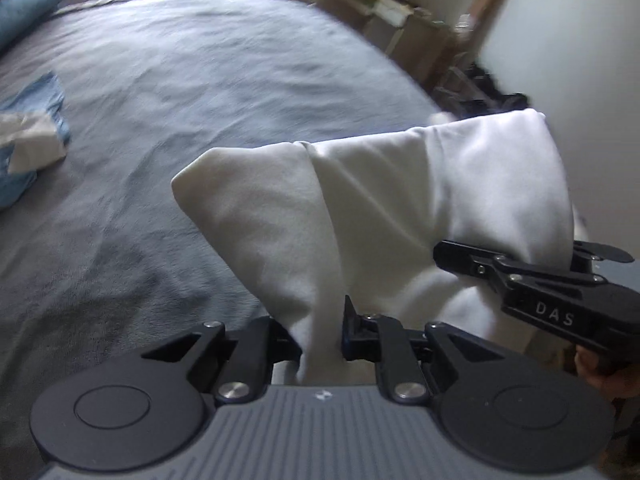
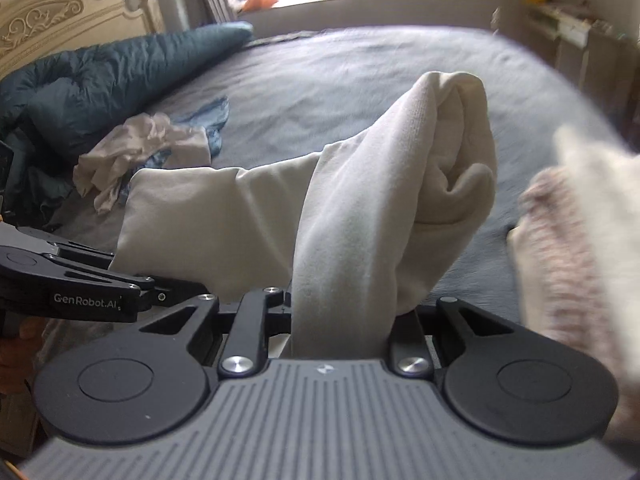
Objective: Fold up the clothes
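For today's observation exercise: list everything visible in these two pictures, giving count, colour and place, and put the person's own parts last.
White garment: one, cream-white, lifted above the bed, pinched by both grippers.
Bed cover: one, grey-blue, across the scene.
Crumpled clothes: one pile, white and light blue, far left of bed.
Quilt: one, dark teal, by the headboard.
Headboard: one, cream, carved.
Shelves: blurred, by the wall.
Left gripper: black, shut on garment.
Right gripper: black, shut on garment.

Two grippers point(image 1: 320, 340) point(image 2: 344, 312) — one white garment point(image 1: 360, 200)

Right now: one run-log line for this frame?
task: fold clothes | left gripper: shut on white garment | right gripper: shut on white garment | garment above the bed
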Action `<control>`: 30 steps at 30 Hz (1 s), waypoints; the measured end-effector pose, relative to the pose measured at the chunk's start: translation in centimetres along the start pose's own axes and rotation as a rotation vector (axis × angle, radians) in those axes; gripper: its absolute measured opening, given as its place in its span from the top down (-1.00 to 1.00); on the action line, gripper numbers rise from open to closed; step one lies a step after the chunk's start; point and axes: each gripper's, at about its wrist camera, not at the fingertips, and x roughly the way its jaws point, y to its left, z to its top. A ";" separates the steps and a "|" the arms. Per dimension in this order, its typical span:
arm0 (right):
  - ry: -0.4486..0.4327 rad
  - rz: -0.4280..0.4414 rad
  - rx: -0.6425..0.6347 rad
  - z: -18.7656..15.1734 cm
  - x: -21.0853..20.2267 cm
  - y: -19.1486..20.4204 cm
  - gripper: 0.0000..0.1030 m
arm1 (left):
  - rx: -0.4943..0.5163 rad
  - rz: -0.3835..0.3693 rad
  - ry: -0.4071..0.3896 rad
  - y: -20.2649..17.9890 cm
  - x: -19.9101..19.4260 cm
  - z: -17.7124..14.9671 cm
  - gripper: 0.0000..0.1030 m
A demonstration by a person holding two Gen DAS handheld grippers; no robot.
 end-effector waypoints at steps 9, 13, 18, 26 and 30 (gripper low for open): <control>-0.118 -0.173 0.071 1.6 -14.6 1.5 0.64 | 0.184 -0.154 -0.079 -8.1 -10.5 1.5 0.71; -0.155 -0.230 0.104 1.5 -19.0 1.1 0.64 | 0.203 -0.204 -0.094 -11.4 -12.5 1.6 0.71; -0.211 -0.276 0.098 0.9 -22.2 -1.1 0.64 | 0.245 -0.215 -0.126 -16.4 -12.6 1.6 0.71; -0.252 -0.221 0.052 0.6 -24.0 -10.2 0.64 | 0.163 -0.144 -0.139 -25.7 -7.7 2.7 0.71; -0.245 -0.158 -0.001 1.4 -24.2 -16.1 0.64 | 0.083 -0.110 -0.145 -29.9 -4.5 3.4 0.71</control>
